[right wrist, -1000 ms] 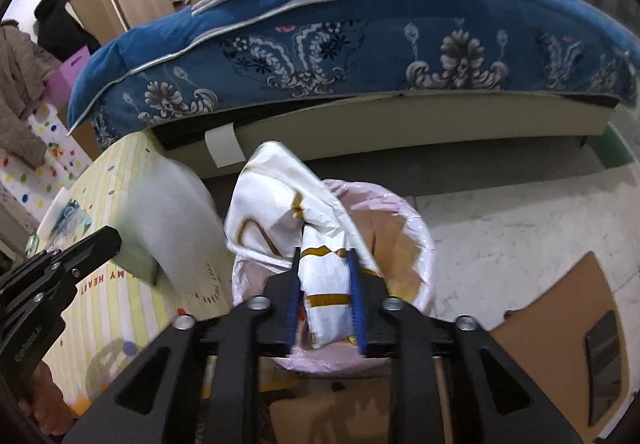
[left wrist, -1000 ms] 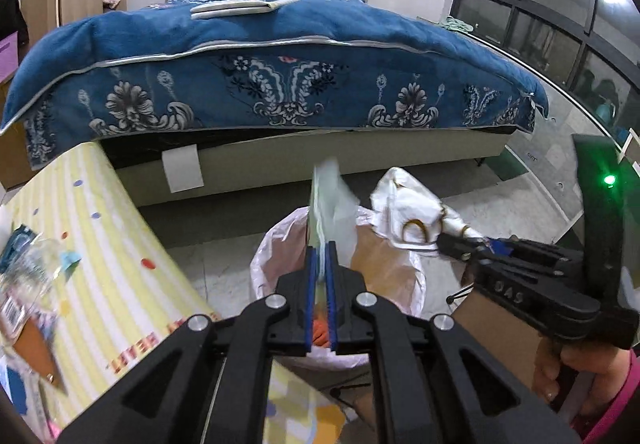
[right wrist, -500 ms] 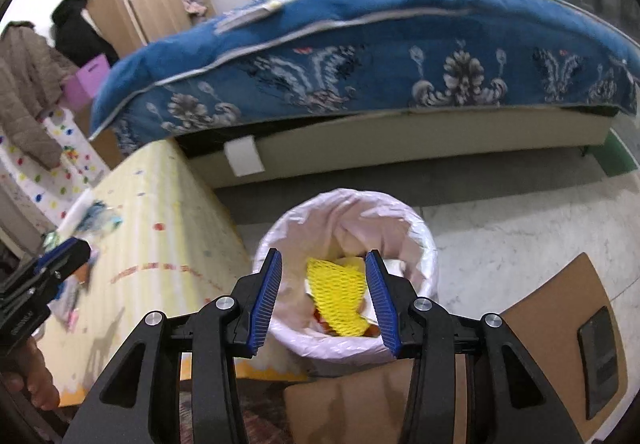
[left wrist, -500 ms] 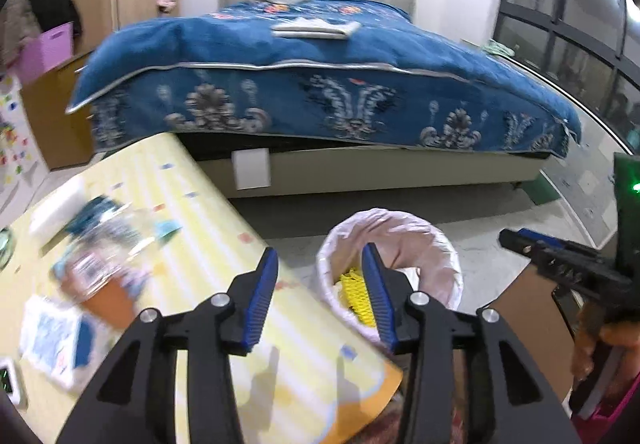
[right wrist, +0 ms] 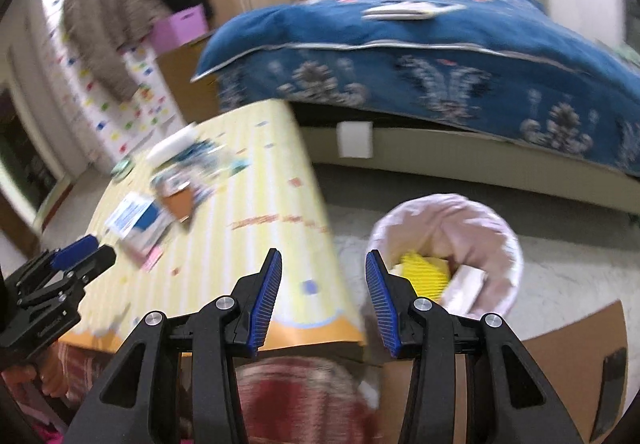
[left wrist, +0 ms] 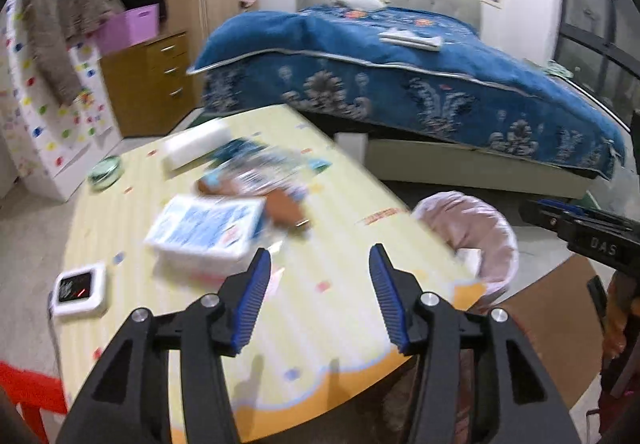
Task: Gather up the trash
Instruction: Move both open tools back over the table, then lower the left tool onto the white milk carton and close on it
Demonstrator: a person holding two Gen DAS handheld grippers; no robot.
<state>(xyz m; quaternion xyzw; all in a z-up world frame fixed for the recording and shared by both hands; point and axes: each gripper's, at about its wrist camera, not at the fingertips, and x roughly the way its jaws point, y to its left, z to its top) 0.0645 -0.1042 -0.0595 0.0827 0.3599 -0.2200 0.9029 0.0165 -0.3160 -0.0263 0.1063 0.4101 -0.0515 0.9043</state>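
Remaining trash: a wrapper pile (left wrist: 256, 174) mid-worktop (left wrist: 340, 308), next to a blue-white pack (left wrist: 208, 226). Looks light, crinkly, slippery film; likely crushes, so pinch a bunched fold or edge, not a flat face. Pack is stiffer; take it by a short edge. Left tool (left wrist: 316, 296) has just been opening, half open, nothing between the jaws. Right tool (right wrist: 322, 294) same: half open, empty. Bin (right wrist: 448, 256) stands beside the worktop, partly filled.
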